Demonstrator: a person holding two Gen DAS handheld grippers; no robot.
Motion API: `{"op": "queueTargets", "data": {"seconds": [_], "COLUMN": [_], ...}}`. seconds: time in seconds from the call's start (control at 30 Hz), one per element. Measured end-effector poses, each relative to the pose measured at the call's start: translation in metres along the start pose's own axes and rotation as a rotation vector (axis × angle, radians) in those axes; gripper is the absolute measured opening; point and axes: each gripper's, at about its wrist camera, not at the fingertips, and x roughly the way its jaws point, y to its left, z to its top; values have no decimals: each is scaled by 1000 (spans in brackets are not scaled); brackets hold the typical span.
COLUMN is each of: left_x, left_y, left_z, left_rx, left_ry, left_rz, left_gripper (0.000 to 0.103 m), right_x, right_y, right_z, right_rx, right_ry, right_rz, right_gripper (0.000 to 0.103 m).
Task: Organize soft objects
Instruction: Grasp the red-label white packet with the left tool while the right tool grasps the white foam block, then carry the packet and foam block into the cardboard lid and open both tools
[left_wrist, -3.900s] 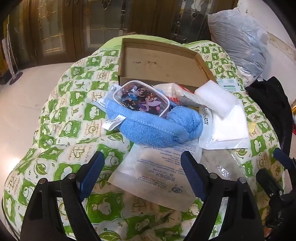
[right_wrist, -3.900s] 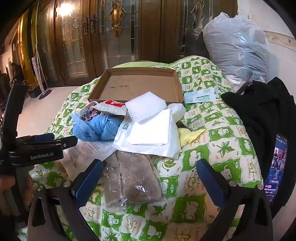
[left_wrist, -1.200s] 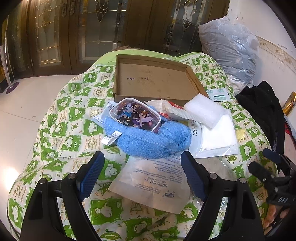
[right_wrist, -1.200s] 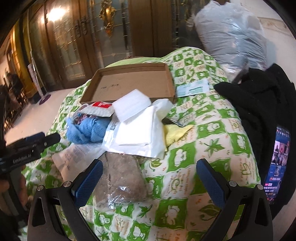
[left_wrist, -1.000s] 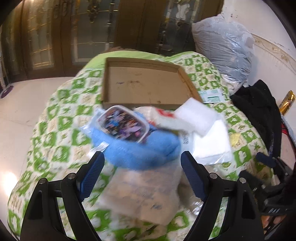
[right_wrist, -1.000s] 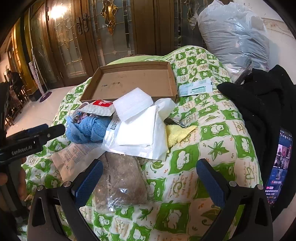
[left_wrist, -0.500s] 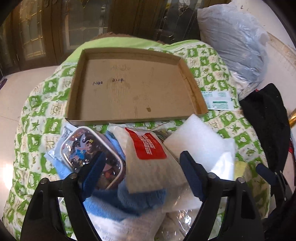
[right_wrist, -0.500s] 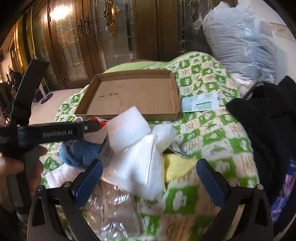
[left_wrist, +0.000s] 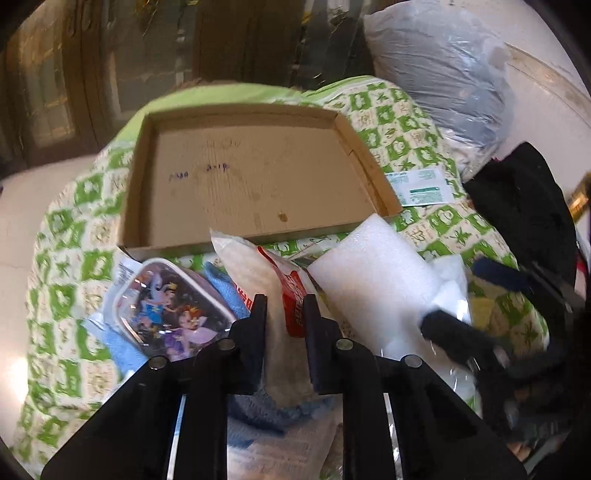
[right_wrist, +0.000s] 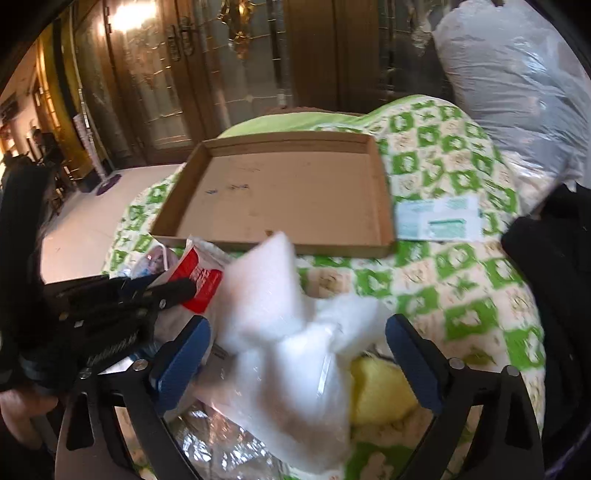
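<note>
My left gripper (left_wrist: 284, 301) is closing on a white packet with a red label (left_wrist: 251, 262), which lies atop the blue towel (left_wrist: 221, 288); both pads press its sides. In the right wrist view the left gripper (right_wrist: 173, 290) pinches the same packet (right_wrist: 199, 273). My right gripper (right_wrist: 295, 347) stands wide, its jaws closing a little, with a white foam block (right_wrist: 258, 291) and a white plastic bag (right_wrist: 295, 391) between the fingers, not pressed. The cardboard tray (left_wrist: 258, 177) sits beyond the pile with nothing in it.
A lidded box with cartoon figures (left_wrist: 170, 306) lies left of the packet. A yellow cloth (right_wrist: 380, 391) pokes out under the bag. A green-and-white sachet (right_wrist: 436, 218) lies right of the tray (right_wrist: 288, 192). Black clothing (left_wrist: 524, 206) and a grey plastic sack (left_wrist: 443, 74) are on the right.
My left gripper moved forward over the pile and closed from wide open onto the red-label packet. My right gripper moved forward until the foam block and bag lie between its fingers.
</note>
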Motion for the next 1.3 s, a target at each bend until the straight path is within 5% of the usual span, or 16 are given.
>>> {"op": "queueTargets", "data": {"seconds": [0.33,0.4,0.5,1.0,1.3], "left_x": [-4,-3,-3,-17,-15], "left_y": [3,2,2,16,22], "left_z": [-2,-3,-3,22,34], "left_rx": [3,1,-1,-21,-15], "left_ry": [-1,-1,-7,-66,-80], "left_rz": [-23,-25,-26,-16,-2], "left_gripper": [16,16,16,16,16], "right_x": [58,71,70,39,40], "right_y": [8,12,14,-11,-12], "right_z": [25,24,24,37,46], "right_rx": [-65,-85,-88,-13,-8], "right_ry": [94,119,78,-15,-38], "right_rz": [22,21,14,25,15], "right_gripper": [65,45,37,19,18]}}
